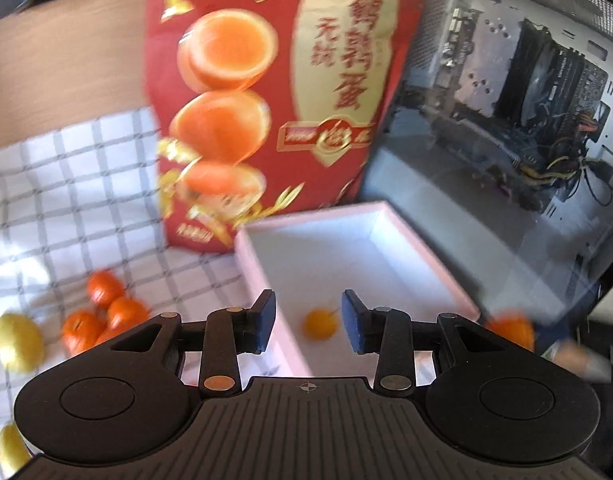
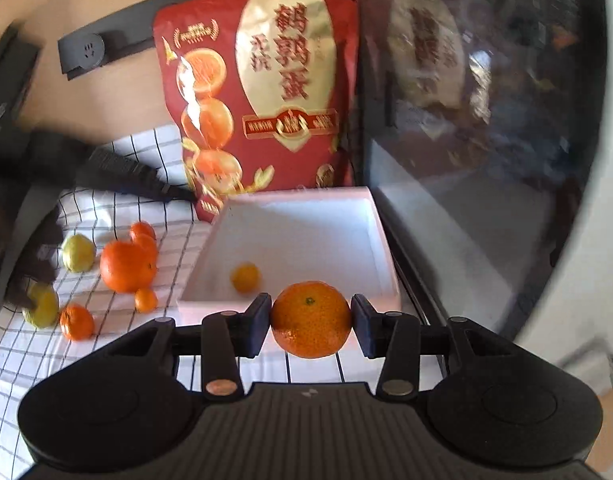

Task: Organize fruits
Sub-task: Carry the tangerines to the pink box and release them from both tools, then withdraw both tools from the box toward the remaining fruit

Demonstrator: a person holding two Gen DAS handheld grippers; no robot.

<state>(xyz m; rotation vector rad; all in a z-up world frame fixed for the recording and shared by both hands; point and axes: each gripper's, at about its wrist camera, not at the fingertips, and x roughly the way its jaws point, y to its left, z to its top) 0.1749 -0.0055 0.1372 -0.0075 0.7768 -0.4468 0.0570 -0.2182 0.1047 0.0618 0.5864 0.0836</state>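
My right gripper [image 2: 311, 322] is shut on a tangerine [image 2: 310, 332], held just before the near rim of the white box [image 2: 302, 194]. One small yellow-orange fruit [image 2: 245, 277] lies on the box floor. My left gripper [image 1: 308, 320] hangs over the box's near left corner, its jaws apart with nothing between the pads; the small fruit [image 1: 320, 324] shows beyond them. Left of the box [image 1: 306, 216], on the cloth, lie several tangerines [image 1: 106, 312] and yellow fruits [image 1: 18, 342]. In the right wrist view a big orange [image 2: 122, 266] lies among them.
A red snack bag [image 1: 266, 80] stands upright behind the box. A glass-sided computer case [image 1: 506, 120] runs along the box's right side. A checked cloth [image 2: 106, 360] covers the table. A dark blurred shape [image 2: 46, 160], the left hand's tool, fills the left of the right wrist view.
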